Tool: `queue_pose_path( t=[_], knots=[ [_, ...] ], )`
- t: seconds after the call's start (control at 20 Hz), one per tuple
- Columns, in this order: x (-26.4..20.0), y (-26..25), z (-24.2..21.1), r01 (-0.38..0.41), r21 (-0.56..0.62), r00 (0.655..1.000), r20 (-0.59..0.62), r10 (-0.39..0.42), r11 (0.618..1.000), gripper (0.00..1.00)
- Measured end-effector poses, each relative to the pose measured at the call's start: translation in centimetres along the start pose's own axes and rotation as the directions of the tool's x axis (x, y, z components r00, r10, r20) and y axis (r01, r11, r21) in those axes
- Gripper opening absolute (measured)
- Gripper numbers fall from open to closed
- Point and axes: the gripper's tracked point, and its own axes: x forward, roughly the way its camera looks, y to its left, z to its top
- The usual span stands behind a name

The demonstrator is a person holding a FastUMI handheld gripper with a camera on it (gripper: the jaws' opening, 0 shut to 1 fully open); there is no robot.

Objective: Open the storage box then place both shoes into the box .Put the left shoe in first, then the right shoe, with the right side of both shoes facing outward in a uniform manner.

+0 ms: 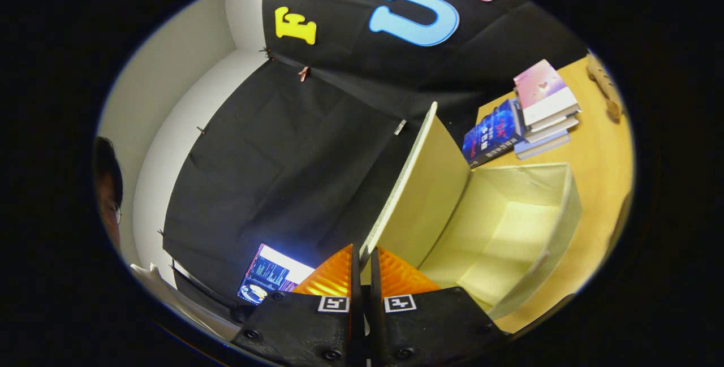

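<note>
A black cloth wall fills the background, with a pale plain wall beyond it at about ten o'clock and a wooden table (599,197) running off toward three o'clock. On that table sits the storage box (509,231), cream-coloured and open, its inside bare. The box's lid (427,197) stands raised on edge, tilted up toward twelve o'clock, and its near edge comes down right between the fingers. The gripper (365,268) is nearly closed — the two fingers stand close together with only a narrow slot between them, and the lid's lower edge sits in that slot, so both appear to pinch it. The box's body lies just ahead of the fingers, toward two o'clock. Beyond the box, at about one o'clock, a stack of books (529,115) rests on the table. A lit screen (271,279) glows near the fingers at nine o'clock, and a person's head (107,191) shows farther out that way.
</note>
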Motion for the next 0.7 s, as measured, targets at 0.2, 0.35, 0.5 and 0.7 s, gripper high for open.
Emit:
queue_pose_path(
  t=[0.2,0.35,0.5,0.7],
  knots=[
    [4.5,1.8,0.1,-0.017,-0.019,0.999,-0.041,0.016,1.0,0.08],
    [7.5,2.3,0.3,-0.019,-0.017,0.998,-0.067,0.018,1.0,0.08],
    [9.9,2.3,0.0,-0.014,-0.023,0.996,-0.091,0.012,1.0,0.08],
    [11.8,2.1,-1.0,0.002,-0.059,0.993,-0.121,-0.009,0.998,0.14]
  ],
)
